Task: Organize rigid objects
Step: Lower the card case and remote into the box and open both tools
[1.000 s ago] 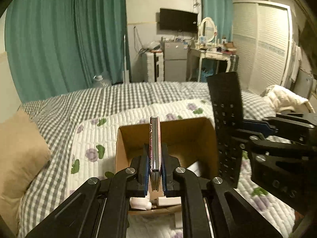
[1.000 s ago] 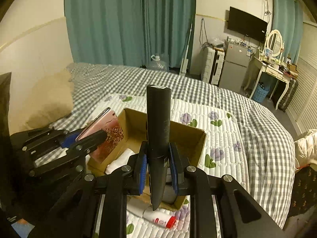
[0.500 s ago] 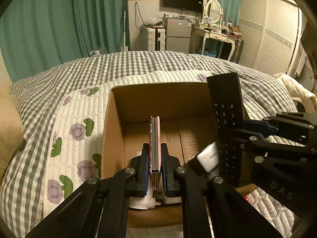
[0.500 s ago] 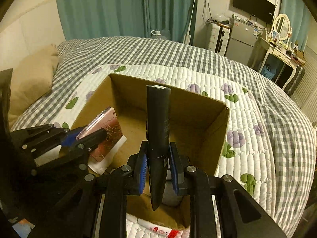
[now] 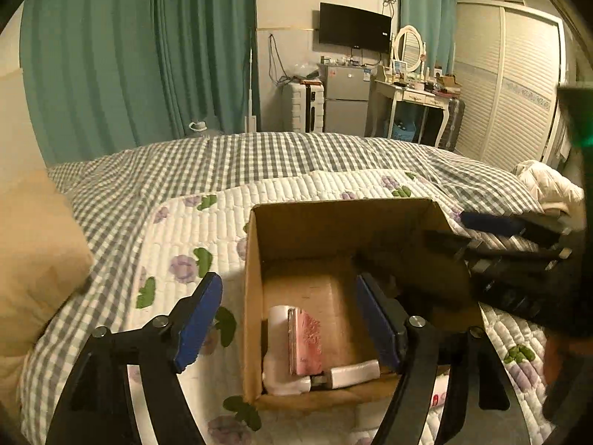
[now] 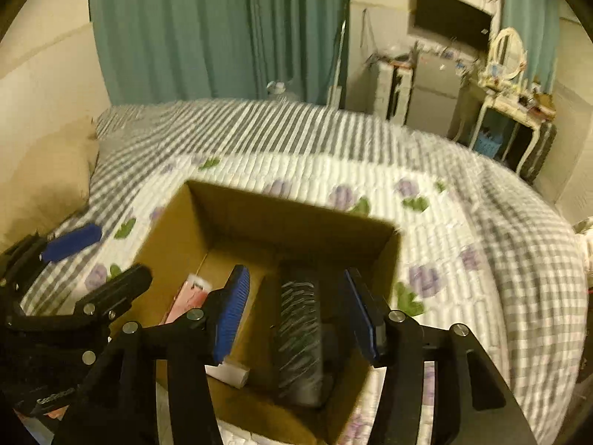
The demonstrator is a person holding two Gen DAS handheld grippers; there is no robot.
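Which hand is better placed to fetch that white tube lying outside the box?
Probably left: the white tube lies just beside the left tool, whose opening jaws hold nothing; the right wrist view misses it.

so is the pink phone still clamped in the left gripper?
No, the pink phone lies inside the cardboard box, clear of the opening left gripper.

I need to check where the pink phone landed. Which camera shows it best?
The left wrist view: the pink phone lies sharp and unobstructed on the cardboard box floor. The right wrist view is blurred, with a hand-held gripper finger covering most of it.
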